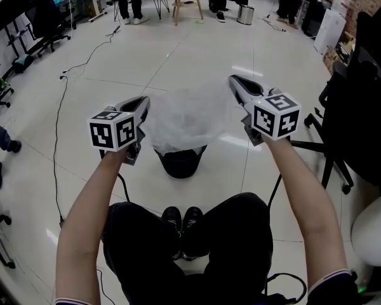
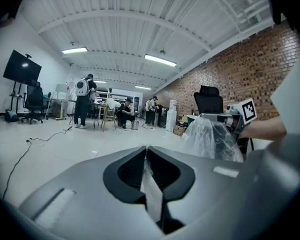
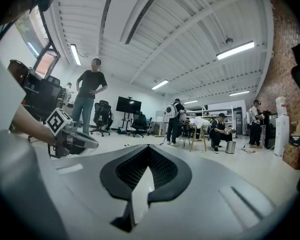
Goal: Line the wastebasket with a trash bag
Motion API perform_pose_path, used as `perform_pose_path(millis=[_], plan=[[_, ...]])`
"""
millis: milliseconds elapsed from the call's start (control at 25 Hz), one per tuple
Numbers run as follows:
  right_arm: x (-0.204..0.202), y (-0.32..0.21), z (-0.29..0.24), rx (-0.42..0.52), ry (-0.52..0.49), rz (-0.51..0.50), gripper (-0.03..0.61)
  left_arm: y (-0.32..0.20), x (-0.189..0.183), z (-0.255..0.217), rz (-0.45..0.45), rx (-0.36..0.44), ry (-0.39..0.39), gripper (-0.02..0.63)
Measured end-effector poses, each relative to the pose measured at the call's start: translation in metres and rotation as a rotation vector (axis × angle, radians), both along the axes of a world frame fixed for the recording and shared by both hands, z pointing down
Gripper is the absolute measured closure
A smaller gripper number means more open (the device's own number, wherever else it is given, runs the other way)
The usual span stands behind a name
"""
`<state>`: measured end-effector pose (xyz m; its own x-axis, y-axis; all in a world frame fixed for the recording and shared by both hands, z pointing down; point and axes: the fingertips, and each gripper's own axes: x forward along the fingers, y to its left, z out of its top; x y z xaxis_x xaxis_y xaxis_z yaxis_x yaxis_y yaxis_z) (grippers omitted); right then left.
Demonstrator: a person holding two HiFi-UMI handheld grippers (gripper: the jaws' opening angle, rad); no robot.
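A clear trash bag [image 1: 185, 121] hangs spread between my two grippers, just above a black wastebasket [image 1: 180, 162] on the floor in front of my feet. My left gripper [image 1: 144, 100] is shut on the bag's left edge, and a strip of film [image 2: 151, 194] shows pinched between its jaws [image 2: 146, 148]. On the bag's right edge my right gripper [image 1: 233, 79] is shut too, with film [image 3: 140, 194] caught in its jaws [image 3: 149, 146]. From the left gripper view the bag [image 2: 210, 139] billows toward the right gripper [image 2: 235, 118]. The bag hides the basket's rim.
A black office chair [image 1: 355, 126] stands close on the right, with a white rounded object [image 1: 374, 227] at the lower right. A cable [image 1: 58, 126] runs across the floor on the left. My shoes [image 1: 181, 221] sit just behind the basket. People and chairs stand far back.
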<state>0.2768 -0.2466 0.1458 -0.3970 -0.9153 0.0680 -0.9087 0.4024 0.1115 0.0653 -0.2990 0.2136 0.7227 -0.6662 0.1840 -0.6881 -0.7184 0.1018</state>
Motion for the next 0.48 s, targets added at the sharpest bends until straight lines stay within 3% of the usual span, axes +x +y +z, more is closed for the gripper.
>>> perform_pose_path(millis=[480], plan=[[-0.006, 0.005, 0.043, -0.072, -0.016, 0.008, 0.578, 0.005, -0.006, 0.032, -0.003, -0.045, -0.035, 0.603]])
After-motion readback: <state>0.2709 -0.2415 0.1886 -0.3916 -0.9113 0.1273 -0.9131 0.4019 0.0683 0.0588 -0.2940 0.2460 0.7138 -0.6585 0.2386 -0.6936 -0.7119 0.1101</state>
